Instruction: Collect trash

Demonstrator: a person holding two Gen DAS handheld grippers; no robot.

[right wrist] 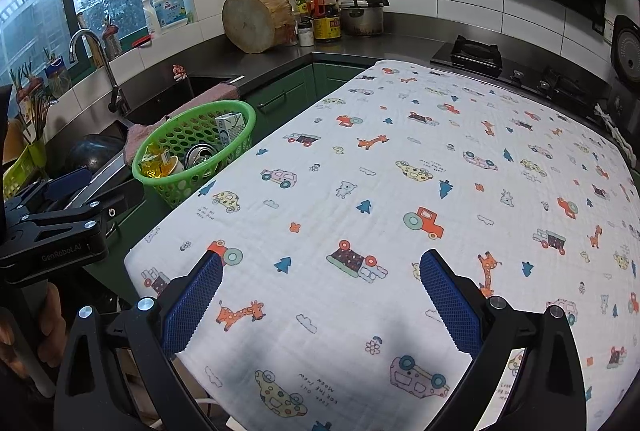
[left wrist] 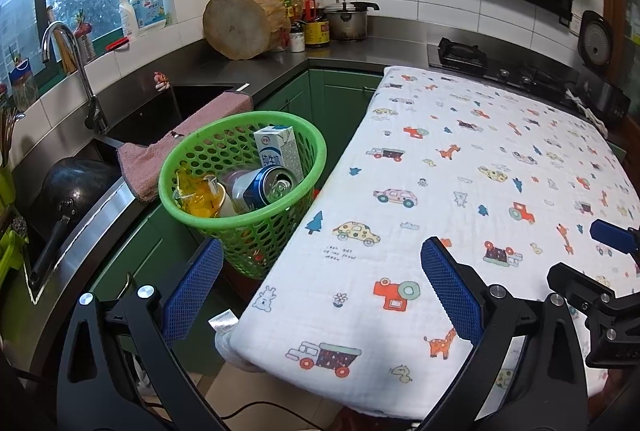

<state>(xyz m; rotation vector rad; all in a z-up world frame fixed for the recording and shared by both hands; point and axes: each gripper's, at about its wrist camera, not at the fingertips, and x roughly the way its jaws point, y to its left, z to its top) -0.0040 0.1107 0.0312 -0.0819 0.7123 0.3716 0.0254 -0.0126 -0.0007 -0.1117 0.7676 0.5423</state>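
While both grippers hover over the table, neither holds anything. Left gripper (left wrist: 322, 287): blue pads spread wide, nothing between them, fingertips above the near-left edge of the patterned cloth (left wrist: 460, 167) with the left finger (left wrist: 192, 291) out past the table edge over the floor gap. Right gripper (right wrist: 320, 295): jaws equally wide, empty, both pads above the cloth (right wrist: 400, 171), apparently not touching it, though contact is hard to judge from this angle.

Green basket (left wrist: 168, 171) sits just beside the table's left edge, in front of the sink (left wrist: 192, 99), against a pink towel (left wrist: 160, 151) draped on the counter lip. Trash is inside it: a white-and-blue milk carton (left wrist: 278, 151) standing upright at the back, a blue can (left wrist: 266, 187) on its side with the opened top facing the camera, and yellow wrapper (left wrist: 196, 197) at the left. Something pale lies between wrapper and can; can't identify it.

Right wrist view shows the same basket (right wrist: 160, 177), with carton (right wrist: 228, 127), can (right wrist: 200, 155) and wrapper (right wrist: 154, 163) in it.
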